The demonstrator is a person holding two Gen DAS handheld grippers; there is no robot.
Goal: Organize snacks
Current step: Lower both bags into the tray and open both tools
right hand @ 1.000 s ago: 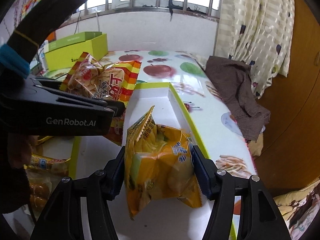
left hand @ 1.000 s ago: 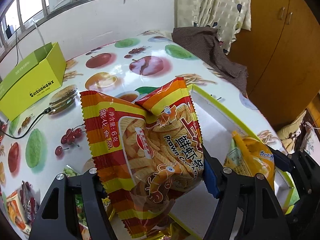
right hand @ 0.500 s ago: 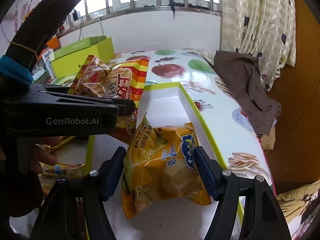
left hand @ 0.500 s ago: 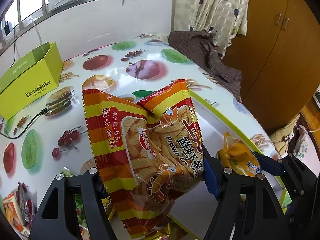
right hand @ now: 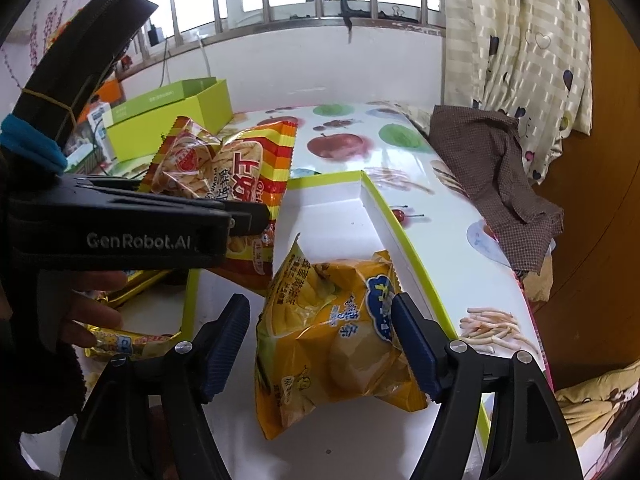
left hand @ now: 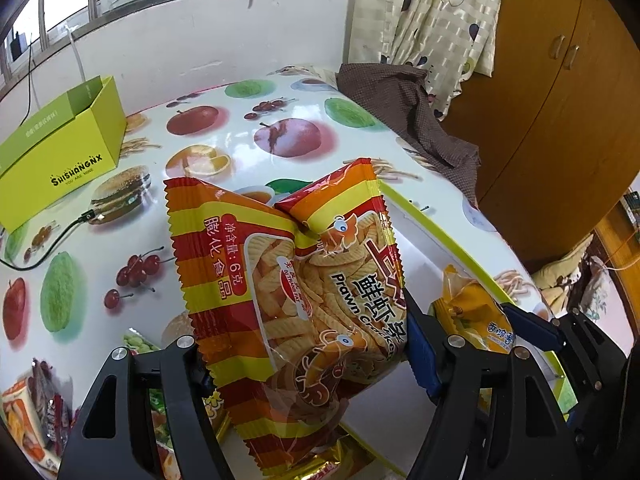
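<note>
Right gripper (right hand: 320,340) has just been opening; yellow chip bag (right hand: 340,344) lies loose between its jaws.

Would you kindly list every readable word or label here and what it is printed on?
"SHISHANGNX" and "YOU ARE MINE": green box.
"Prawn Crackers", "膨化食品", "6克": striped prawn cracker bag.
"GenRobot.AI": left gripper.
Yellow chip bag: print too blurred to read.

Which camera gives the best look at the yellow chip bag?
The right wrist view: the yellow chip bag lies whole in the white tray, between the right gripper's open jaws. The left wrist view shows only part of it, behind gripper fingers.
</note>
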